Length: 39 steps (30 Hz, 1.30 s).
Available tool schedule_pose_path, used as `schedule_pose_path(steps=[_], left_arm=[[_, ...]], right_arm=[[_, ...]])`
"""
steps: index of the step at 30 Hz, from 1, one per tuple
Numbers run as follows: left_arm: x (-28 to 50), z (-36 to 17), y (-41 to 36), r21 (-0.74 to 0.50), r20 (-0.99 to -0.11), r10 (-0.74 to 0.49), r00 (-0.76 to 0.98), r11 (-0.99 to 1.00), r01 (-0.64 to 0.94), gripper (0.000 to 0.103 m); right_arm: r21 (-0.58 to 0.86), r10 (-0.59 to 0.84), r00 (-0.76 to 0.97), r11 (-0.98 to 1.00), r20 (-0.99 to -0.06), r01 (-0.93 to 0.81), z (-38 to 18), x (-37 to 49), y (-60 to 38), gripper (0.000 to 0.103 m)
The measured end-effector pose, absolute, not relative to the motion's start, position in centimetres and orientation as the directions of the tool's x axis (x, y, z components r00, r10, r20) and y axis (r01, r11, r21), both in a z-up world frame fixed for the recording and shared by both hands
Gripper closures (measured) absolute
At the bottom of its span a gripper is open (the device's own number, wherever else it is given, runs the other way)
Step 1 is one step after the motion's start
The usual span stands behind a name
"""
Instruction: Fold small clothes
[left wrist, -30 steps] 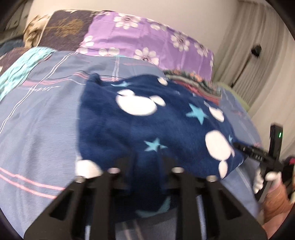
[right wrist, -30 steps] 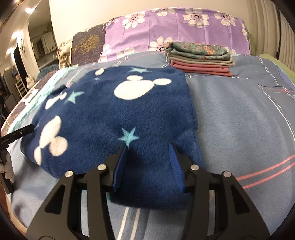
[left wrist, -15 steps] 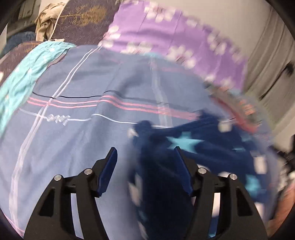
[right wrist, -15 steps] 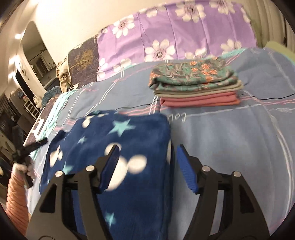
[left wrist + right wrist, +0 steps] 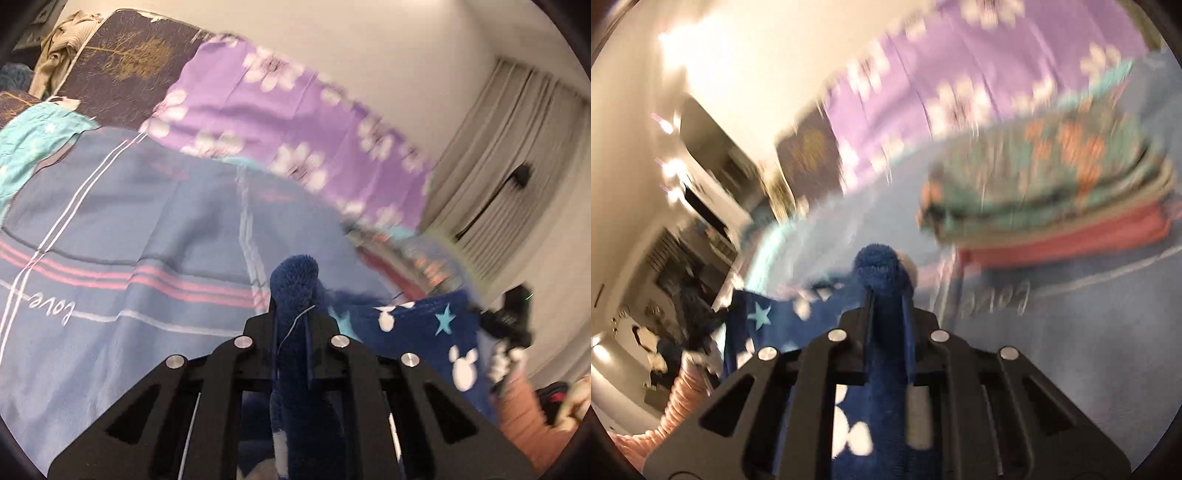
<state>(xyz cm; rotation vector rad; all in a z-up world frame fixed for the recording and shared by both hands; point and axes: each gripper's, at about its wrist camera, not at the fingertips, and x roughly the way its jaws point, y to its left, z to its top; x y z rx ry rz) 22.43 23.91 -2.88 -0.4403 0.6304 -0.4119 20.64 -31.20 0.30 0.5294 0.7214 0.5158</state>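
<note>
Hand-held grippers (image 5: 293, 295) clamped on blue fleece garment (image 5: 424, 332), stretched sideways

The word "love" (image 5: 51, 309) is written in white cursive on the blue-grey bedsheet (image 5: 147, 206), well off to the left of the left gripper's jaws and beyond them, just under the pink stripes; from this side it reads upside down. In the right wrist view a similar white cursive word (image 5: 988, 301) stands on the same sheet just right of the right gripper's jaws, below the stack of folded clothes (image 5: 1052, 199), too blurred to read with certainty.
</note>
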Motion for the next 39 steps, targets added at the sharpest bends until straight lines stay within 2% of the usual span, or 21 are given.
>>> schedule_pose_path(steps=[1, 4, 6, 8, 11, 16, 19, 23, 25, 26, 28, 31, 33, 37, 39], left_arm=[[23.0, -3.5, 24.0, -0.502, -0.49, -0.48, 0.728, 0.838, 0.214, 0.092], [25.1, -7.5, 23.5, -0.435, -0.641, -0.411, 0.648, 0.89, 0.134, 0.09], [25.9, -9.7, 23.0, -0.404, -0.714, -0.377, 0.59, 0.91, 0.092, 0.081], [25.5, -9.7, 23.1, -0.405, -0.71, -0.365, 0.602, 0.911, 0.076, 0.076], [23.9, -6.9, 23.1, -0.349, -0.691, -0.316, 0.65, 0.933, 0.082, 0.058], [18.8, -2.1, 21.9, -0.328, -0.6, -0.36, 0.714, 0.925, 0.191, 0.057], [15.2, -0.7, 18.5, -0.328, -0.574, -0.438, 0.692, 0.897, 0.296, 0.057], [12.7, 0.0, 11.6, -0.343, -0.561, -0.548, 0.621, 0.836, 0.428, 0.057], [12.2, -0.3, 6.4, -0.337, -0.597, -0.586, 0.548, 0.803, 0.492, 0.057], [11.7, -0.7, 3.9, -0.312, -0.624, -0.587, 0.516, 0.792, 0.524, 0.057], [10.6, -1.3, -1.8, -0.23, -0.678, -0.563, 0.472, 0.773, 0.591, 0.057], [9.5, -2.8, -8.8, -0.23, -0.718, -0.588, 0.371, 0.705, 0.671, 0.057], [8.6, -4.0, -13.0, -0.182, -0.757, -0.554, 0.346, 0.688, 0.703, 0.057], [6.0, -5.7, -18.5, -0.023, -0.803, -0.468, 0.37, 0.643, 0.765, 0.056], [5.0, -6.4, -19.9, 0.062, -0.811, -0.421, 0.407, 0.629, 0.775, 0.052]], right_arm=[[0.599, 0.577, 0.651, 0.768, -0.493, -0.226, 0.0, 20.8, -31.8, 0.093], [0.572, 0.508, 0.632, 0.811, -0.586, -0.122, -2.4, 21.8, -32.6, 0.097], [0.581, 0.492, 0.614, 0.811, -0.617, -0.067, -3.8, 22.2, -33.1, 0.096], [0.59, 0.488, 0.611, 0.806, -0.623, -0.043, -4.1, 21.3, -33.4, 0.095], [0.543, 0.466, 0.619, 0.836, -0.632, -0.075, -2.6, 18.8, -32.8, 0.094], [0.447, 0.432, 0.63, 0.883, -0.645, -0.147, -0.1, 13.1, -30.8, 0.074], [0.47, 0.453, 0.61, 0.871, -0.65, -0.145, -1.1, 9.8, -30.9, 0.072], [0.447, 0.403, 0.585, 0.891, -0.704, -0.076, -2.8, 7.5, -32.2, 0.073], [0.452, 0.373, 0.56, 0.892, -0.74, 0.004, -3.8, 7.2, -33.6, 0.088], [0.456, 0.367, 0.553, 0.89, -0.748, 0.026, -4.0, 7.1, -34.1, 0.089], [0.461, 0.374, 0.554, 0.887, -0.744, 0.02, -4.1, 7.0, -34.6, 0.089], [0.466, 0.416, 0.522, 0.884, -0.745, -0.04, -4.4, 7.9, -34.6, 0.088], [0.464, 0.437, 0.485, 0.883, -0.758, -0.069, -4.9, 8.7, -34.5, 0.087], [0.439, 0.448, 0.422, 0.89, -0.788, -0.125, -5.5, 9.8, -33.6, 0.086], [0.438, 0.47, 0.406, 0.882, -0.784, -0.175, -5.4, 9.9, -33.0, 0.082]])
